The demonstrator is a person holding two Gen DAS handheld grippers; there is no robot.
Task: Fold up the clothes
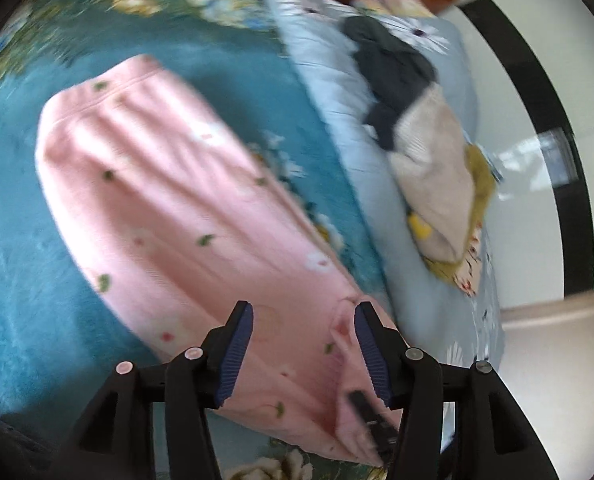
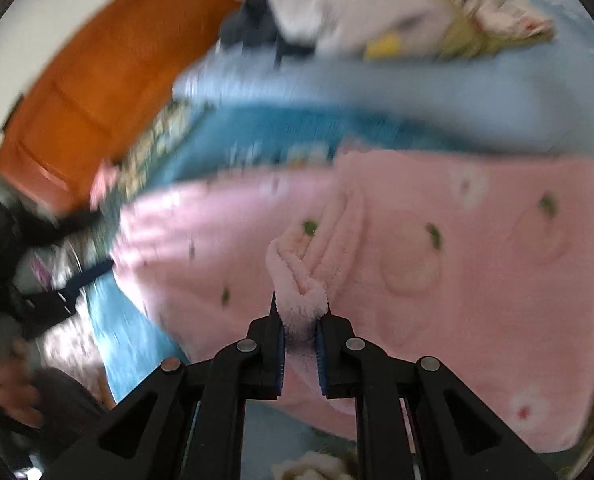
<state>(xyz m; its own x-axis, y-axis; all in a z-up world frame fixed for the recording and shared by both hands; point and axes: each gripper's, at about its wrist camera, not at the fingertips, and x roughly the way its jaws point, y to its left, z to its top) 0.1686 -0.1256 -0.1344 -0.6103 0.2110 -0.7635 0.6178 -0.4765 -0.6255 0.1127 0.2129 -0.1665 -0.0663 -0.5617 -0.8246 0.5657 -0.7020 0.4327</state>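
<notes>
- While the pink garment [image 1: 169, 200] lies on the teal blanket [image 1: 13, 272], the right tool [image 2: 300, 320] pinches its bunched edge.
- Left tool [image 1: 303, 344]: jaws apart, hovering over the garment.

left gripper [image 1: 303, 344] fingers apart, right gripper [image 2: 300, 322] pinched

Teal floral bedspread [image 1: 225, 76], orange wooden headboard [image 2: 97, 92], white wall [image 1: 509, 120], daylight.
</notes>
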